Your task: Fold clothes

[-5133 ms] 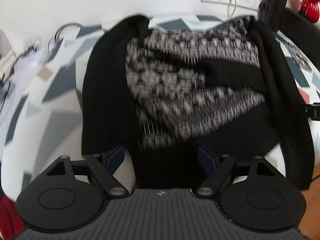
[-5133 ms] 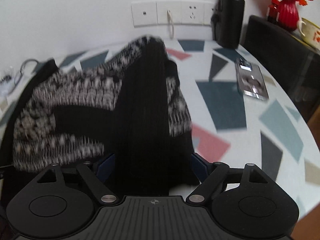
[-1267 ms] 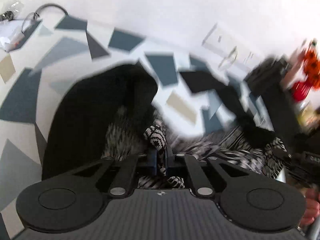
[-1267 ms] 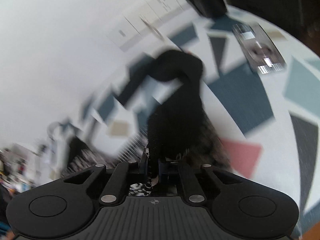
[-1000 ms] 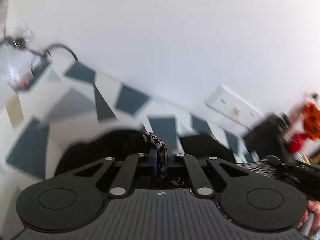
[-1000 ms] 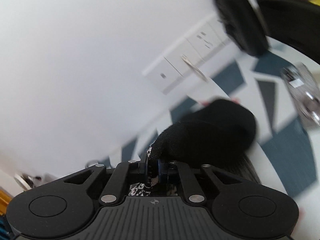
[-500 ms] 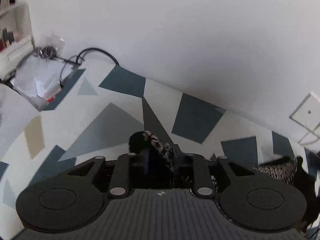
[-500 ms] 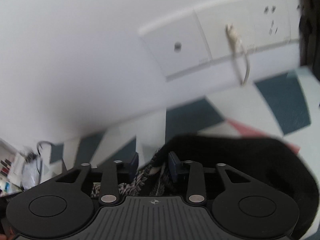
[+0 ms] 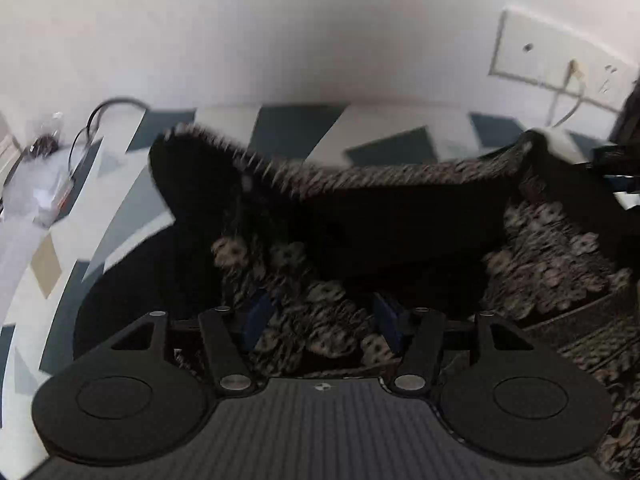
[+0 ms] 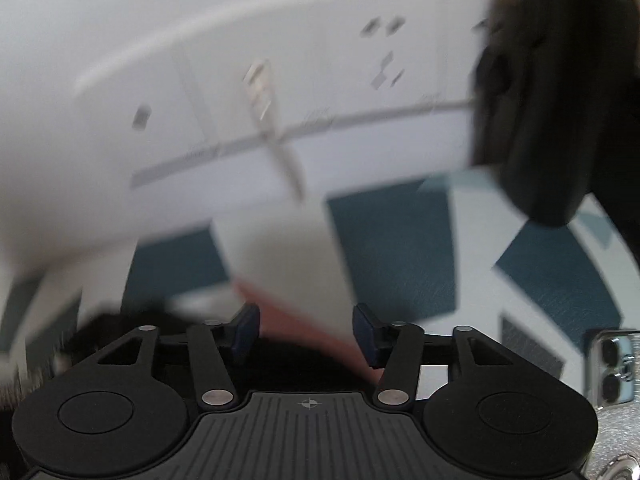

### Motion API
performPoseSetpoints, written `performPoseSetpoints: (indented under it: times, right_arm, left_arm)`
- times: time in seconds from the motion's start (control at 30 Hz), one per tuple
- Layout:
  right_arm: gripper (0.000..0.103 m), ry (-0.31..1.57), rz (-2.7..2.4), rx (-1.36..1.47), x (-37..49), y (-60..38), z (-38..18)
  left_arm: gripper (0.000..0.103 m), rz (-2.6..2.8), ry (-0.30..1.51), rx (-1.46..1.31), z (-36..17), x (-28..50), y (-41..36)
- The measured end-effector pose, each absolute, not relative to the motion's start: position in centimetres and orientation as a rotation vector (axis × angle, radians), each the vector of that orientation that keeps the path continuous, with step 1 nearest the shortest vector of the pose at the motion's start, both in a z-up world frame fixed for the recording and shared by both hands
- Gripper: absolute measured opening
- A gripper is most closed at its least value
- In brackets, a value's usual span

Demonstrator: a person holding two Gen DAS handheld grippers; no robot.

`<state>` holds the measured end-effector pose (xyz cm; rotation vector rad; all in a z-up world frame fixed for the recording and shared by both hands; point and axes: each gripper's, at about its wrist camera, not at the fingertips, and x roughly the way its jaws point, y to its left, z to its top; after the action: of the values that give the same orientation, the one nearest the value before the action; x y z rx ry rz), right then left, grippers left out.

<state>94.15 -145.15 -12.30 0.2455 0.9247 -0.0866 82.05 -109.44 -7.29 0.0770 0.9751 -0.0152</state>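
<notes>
Lying in a dark heap across the tabletop [image 9: 120, 184], your sweater [image 9: 400, 216] fills most of the left wrist view: black knit with bands of grey-and-white pattern, its far edge running roughly along the wall side of the tabletop, the whole thing blurred. Your left tongs [image 9: 320, 316] stand spread apart just above the patterned folds, blue pads [image 9: 256, 312] showing on both sides, with cloth beneath the gap but nothing pinched between them. Your right tongs [image 10: 306, 328] are likewise parted and hold nothing; a black edge of the sweater shows low in that view, just under them, against a pink patch of the tabletop. Beyond the right tongs you see blue and white shapes on the tabletop, then the wall sockets [image 10: 280, 92] with a plug and cable in them. A black bottle [image 10: 540, 100] looms at upper right, and a phone [image 10: 612, 372] lies at the right edge. On your left side, a clear bag and cable [image 9: 52, 168] sit near the wall.
</notes>
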Motion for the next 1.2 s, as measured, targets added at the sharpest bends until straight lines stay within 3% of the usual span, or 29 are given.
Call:
performPoseSetpoints:
  times: [0.13,0.17,0.23,0.27,0.47,0.57,0.67,0.77,0.9,1.1,1.2]
  right_arm:
    - [0.051,0.943,-0.004,0.176,92.3,-143.5,-12.4]
    - [0.046,0.951,0.013,0.167,91.9,-143.1,-12.3]
    - [0.019,0.945,0.02,0.18,91.2,-143.1,-12.0]
    - [0.015,0.941,0.016,0.2,90.8,-143.2,-11.8]
    - [0.012,0.649,-0.381,0.349,83.2,-147.3,-6.4]
    - [0.014,0.578,-0.604,0.391,79.0,-149.6,-5.3]
    - [0.036,0.67,-0.686,0.395,76.7,-149.9,-6.1]
    - [0.037,0.672,-0.593,0.341,75.6,-147.1,-6.0]
    - [0.05,0.664,-0.329,0.232,76.4,-140.7,-5.9]
    - [0.05,0.796,0.05,0.016,80.6,-129.2,-10.5]
    - [0.049,0.877,0.117,-0.047,82.5,-125.8,-12.9]
  left_arm:
    - [0.059,0.002,1.01,0.105,-8.5,82.3,-108.6]
    - [0.059,-0.002,1.019,0.115,-8.8,82.4,-108.4]
    - [0.059,-0.014,1.036,0.118,-9.4,82.6,-108.3]
    - [0.059,-0.019,1.044,0.117,-9.7,82.7,-108.2]
    - [0.059,-0.057,1.053,0.071,-9.7,83.3,-107.7]
    - [0.067,-0.083,1.046,0.081,-9.8,83.4,-107.5]
    - [0.067,-0.108,1.043,0.077,-9.8,83.5,-107.1]
    - [0.067,-0.123,1.036,0.064,-9.4,83.3,-106.3]
    - [0.068,-0.123,0.996,0.092,-8.1,82.1,-105.0]
    - [0.089,0.007,0.848,0.227,-5.9,79.4,-101.0]
    - [0.09,0.113,0.871,0.239,-6.7,79.2,-97.6]
